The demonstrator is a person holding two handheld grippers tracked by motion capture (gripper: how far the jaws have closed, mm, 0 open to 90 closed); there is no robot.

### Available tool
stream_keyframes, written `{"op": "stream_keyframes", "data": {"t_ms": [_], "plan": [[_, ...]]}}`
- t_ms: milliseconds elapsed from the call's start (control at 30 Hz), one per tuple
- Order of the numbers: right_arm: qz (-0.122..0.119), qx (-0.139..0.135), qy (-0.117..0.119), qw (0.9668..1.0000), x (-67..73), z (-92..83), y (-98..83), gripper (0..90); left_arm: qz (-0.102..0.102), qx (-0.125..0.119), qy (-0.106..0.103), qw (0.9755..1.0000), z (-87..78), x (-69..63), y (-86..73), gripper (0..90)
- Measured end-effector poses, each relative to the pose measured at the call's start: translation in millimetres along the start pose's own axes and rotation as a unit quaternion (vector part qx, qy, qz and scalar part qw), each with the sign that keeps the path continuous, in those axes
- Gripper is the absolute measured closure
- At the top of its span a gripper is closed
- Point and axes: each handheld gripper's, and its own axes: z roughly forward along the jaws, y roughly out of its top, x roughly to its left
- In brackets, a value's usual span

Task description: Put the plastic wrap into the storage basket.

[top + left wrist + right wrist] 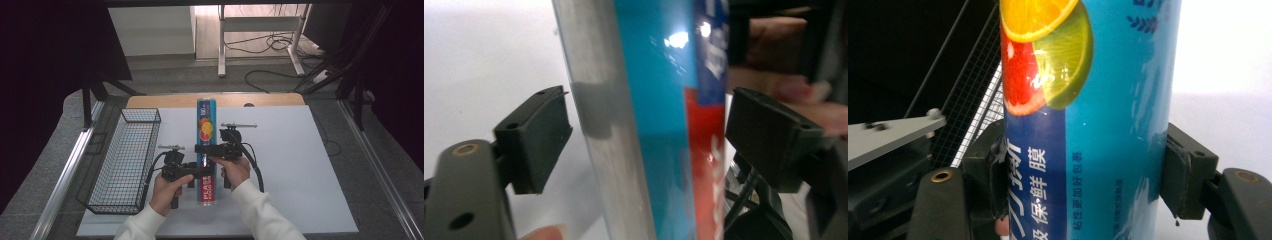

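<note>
A long blue plastic-wrap box (206,125) with citrus pictures lies lengthwise on the white table top (300,175). My right gripper (207,149) reaches across the middle of the box from the right. In the right gripper view it (1083,180) is shut on the box (1088,125), both pads pressing its sides. My left gripper (200,171) comes from the left, nearer the person, at the red lower part. In the left gripper view its jaws (649,135) straddle the box (649,100). A thin gap shows at the left pad (536,140), and the right pad (769,135) sits at the box's edge.
A black wire basket (141,116) stands on the table left of the box, close to my left hand. White table surface lies open to the right. Beyond the far table edge are a desk frame and cables on the floor.
</note>
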Motion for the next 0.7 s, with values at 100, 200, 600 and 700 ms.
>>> {"op": "stream_keyframes", "data": {"t_ms": [100,200,600,700], "plan": [[0.000,-0.003,0.003,1.0000,1.1,0.8,-0.8,31.9,-0.004,0.002,-0.008,1.0000,2.0,2.3,0.6,24.0],[0.001,-0.008,0.004,1.0000,2.3,2.3,-2.2,31.9,-0.007,-0.001,-0.010,0.9999,2.5,3.1,1.1,28.5],[-0.008,-0.009,-0.006,0.9999,5.6,6.7,-3.4,31.4,-0.013,0.012,-0.020,0.9996,0.9,10.6,4.7,31.4],[-0.016,-0.009,-0.008,0.9998,6.9,7.8,-0.6,28.7,-0.014,0.008,-0.026,0.9995,-3.3,13.2,5.7,31.5]]}}
